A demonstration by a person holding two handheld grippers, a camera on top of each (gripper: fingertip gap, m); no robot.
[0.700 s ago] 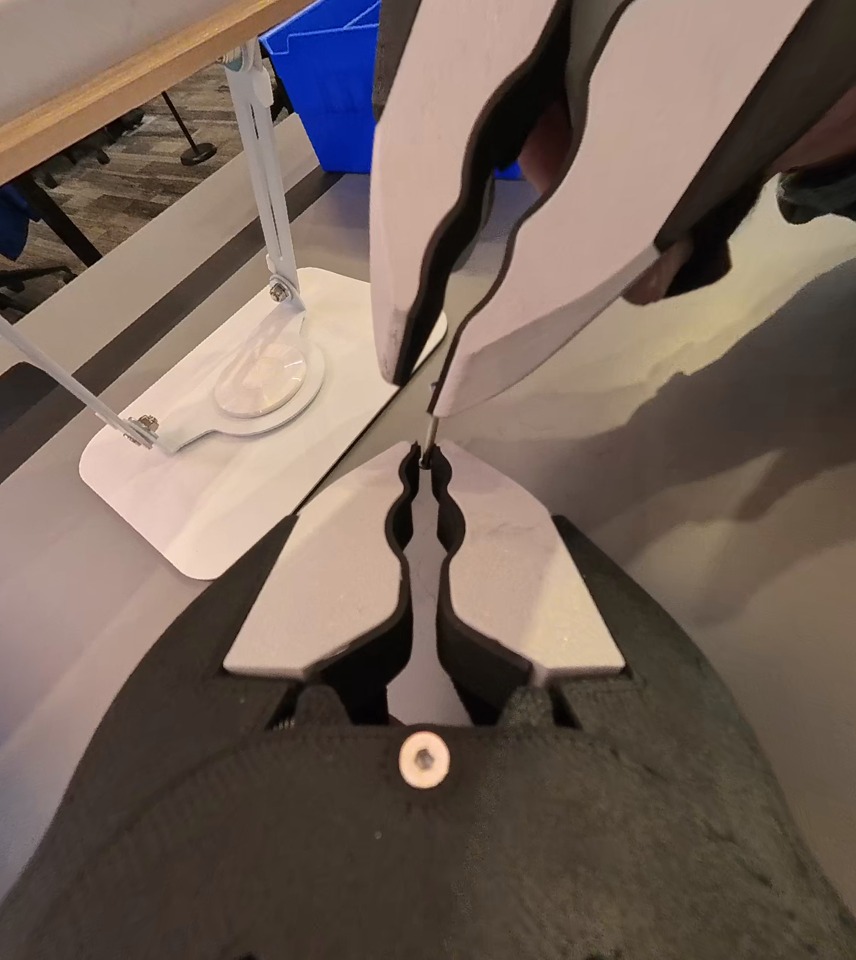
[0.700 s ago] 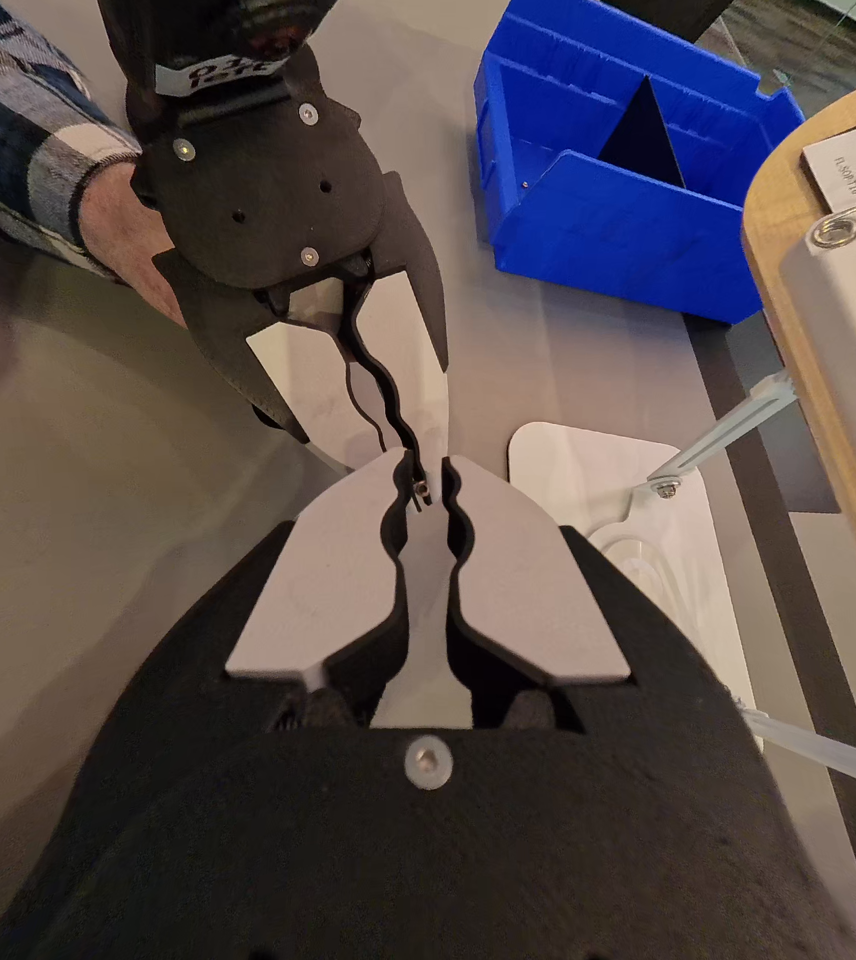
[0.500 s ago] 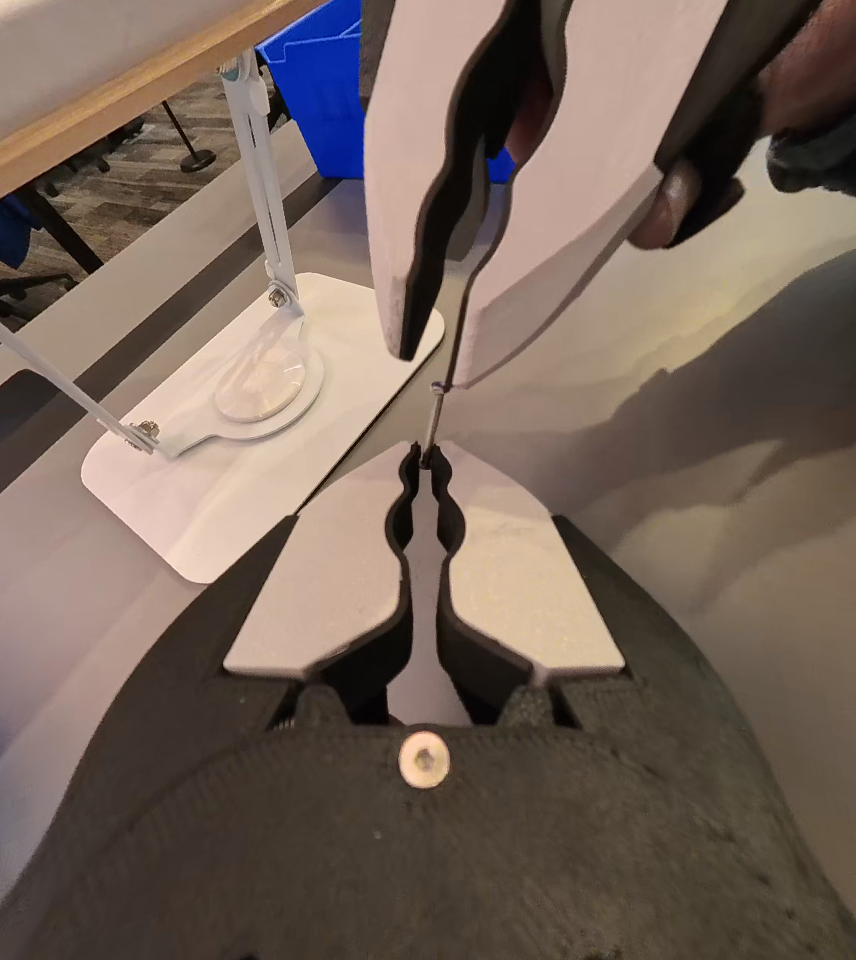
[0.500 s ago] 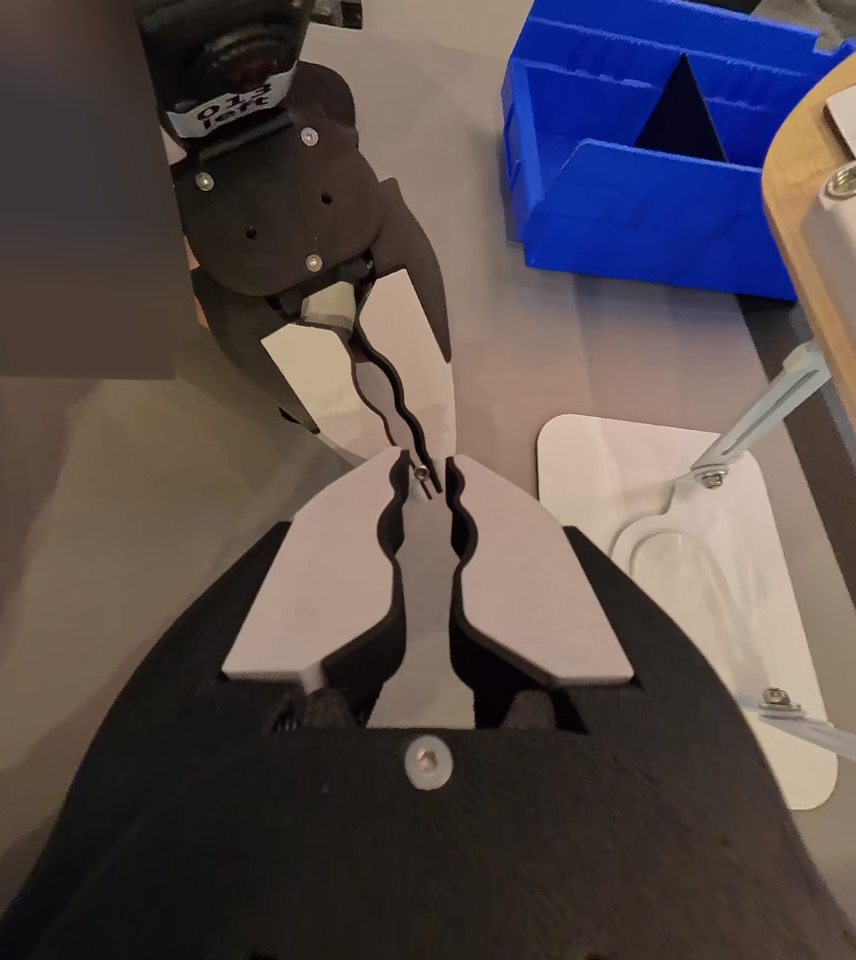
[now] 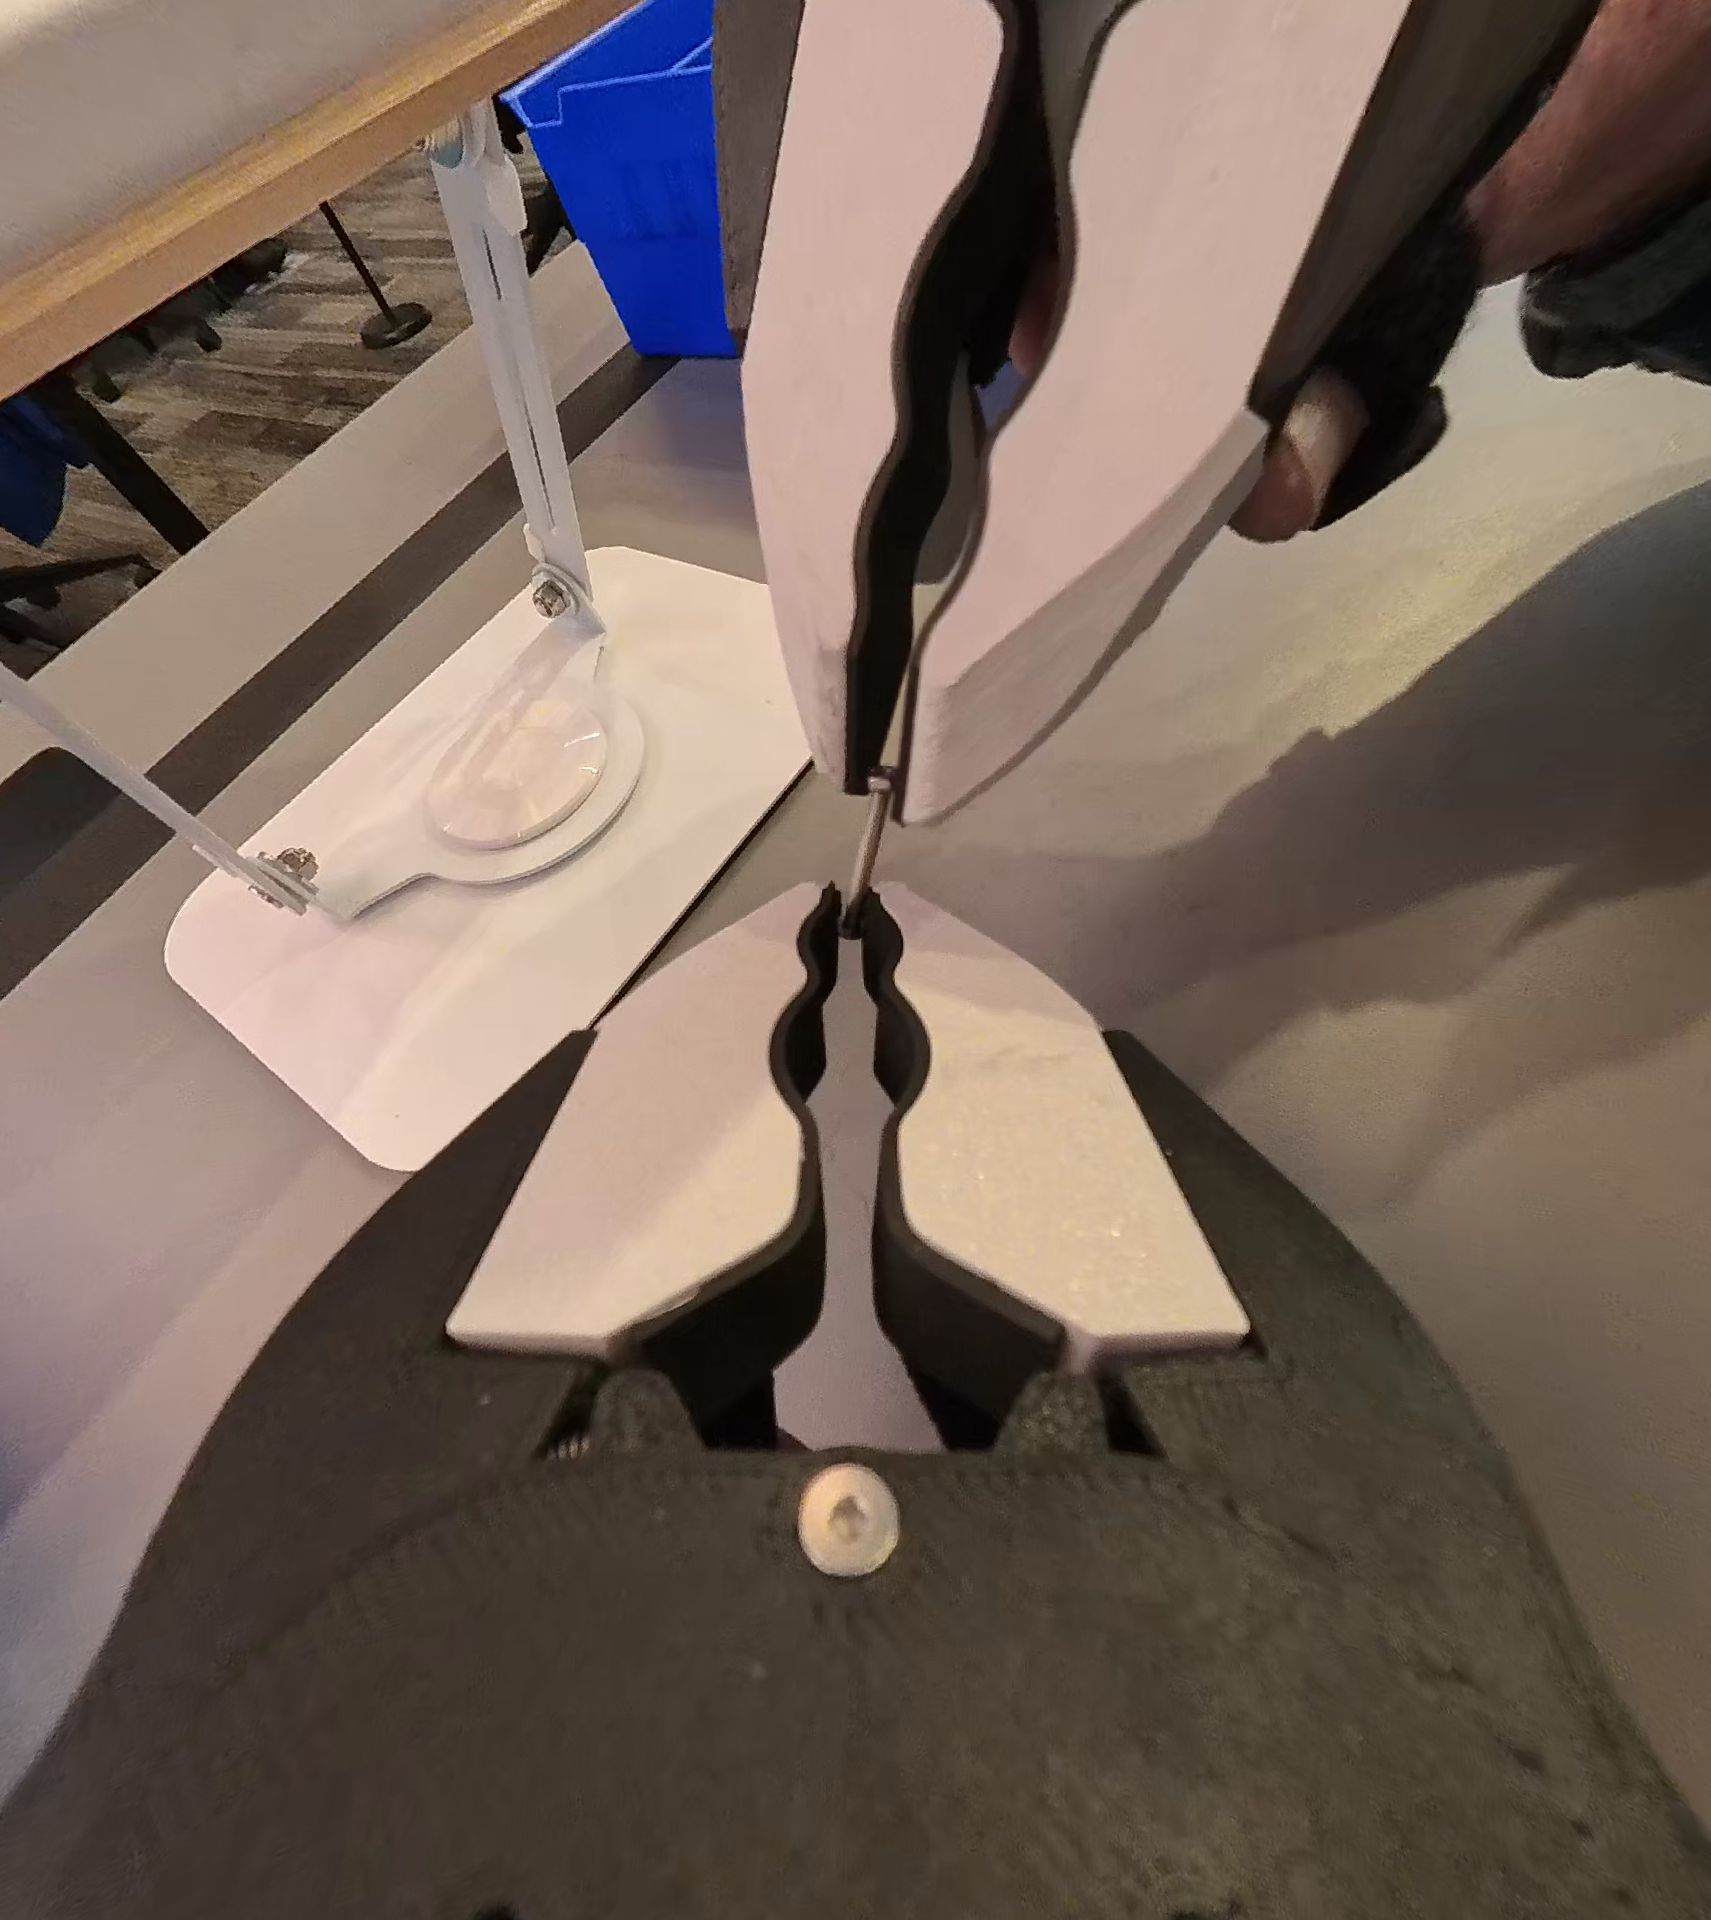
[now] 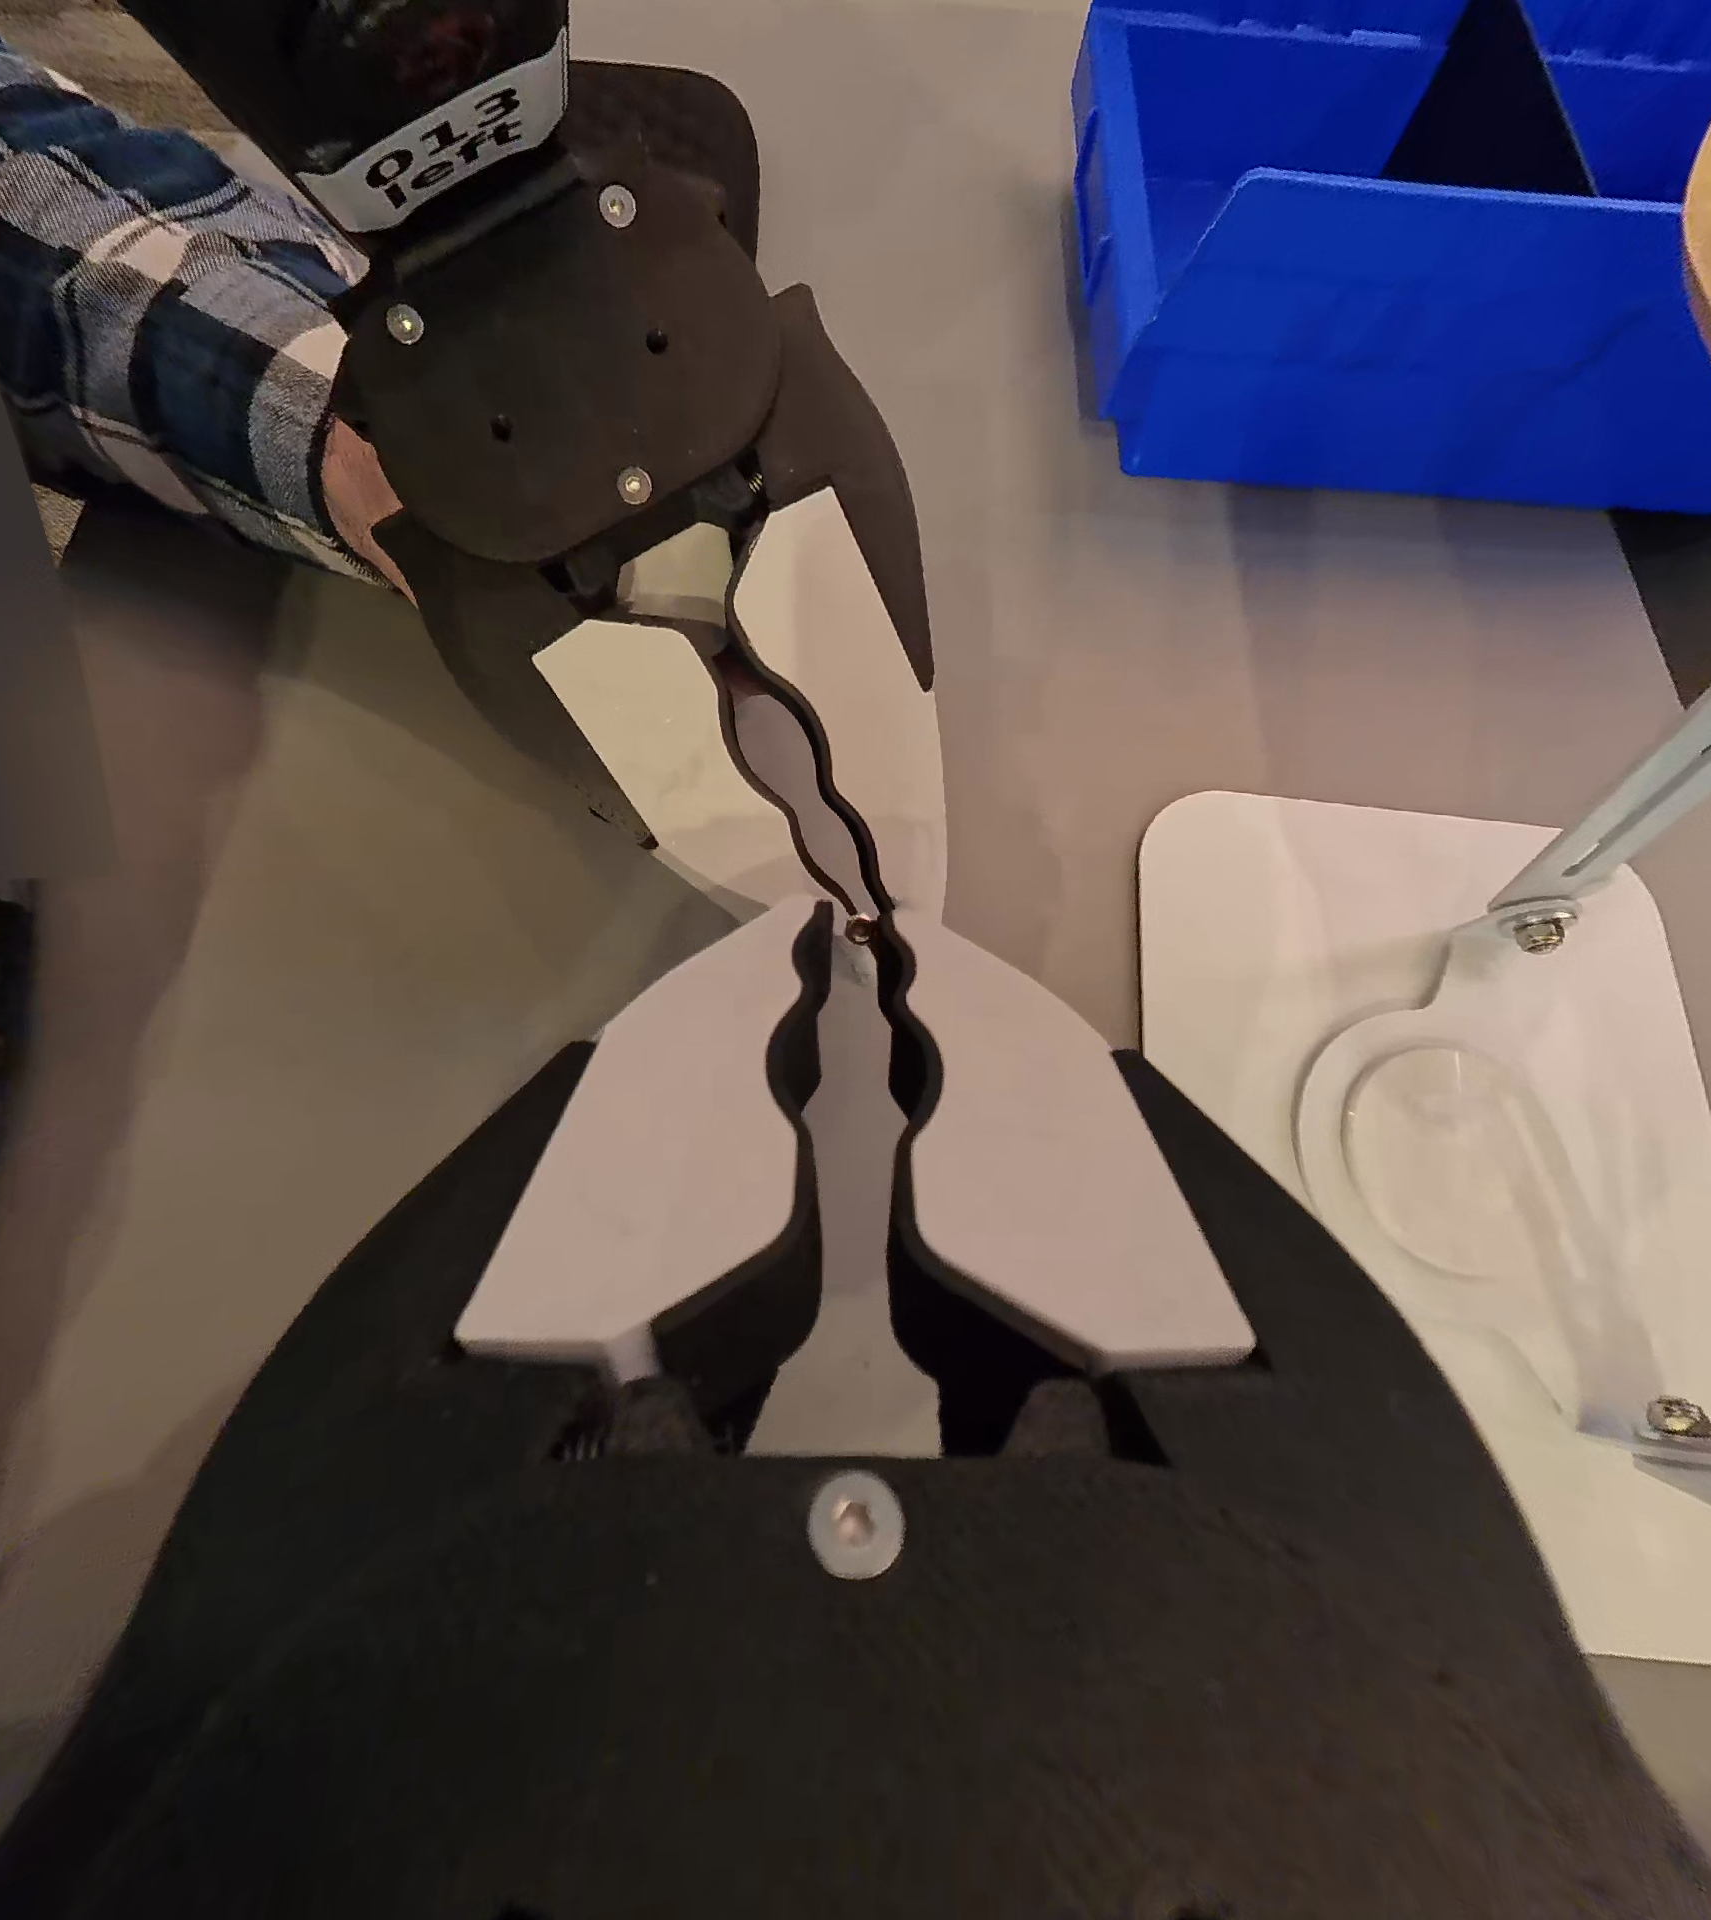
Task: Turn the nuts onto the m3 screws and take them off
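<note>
Left wrist view: the left gripper (image 5: 846, 914) is clenched on the lower end of a thin metal screw (image 5: 866, 847), held in the air above the grey table (image 5: 1453, 1039). The screw's head sits between the tips of the right gripper (image 5: 882, 779) at 12 o'clock. Seen from the right wrist, a gap shows beside the head, so that grip looks unclosed. With so little metal pinched, a nudge could tilt or drop the screw. A white label (image 6: 446, 156) with printed characters wraps the left gripper. A blue bin (image 6: 1402, 343) sits at 1 o'clock.
</note>
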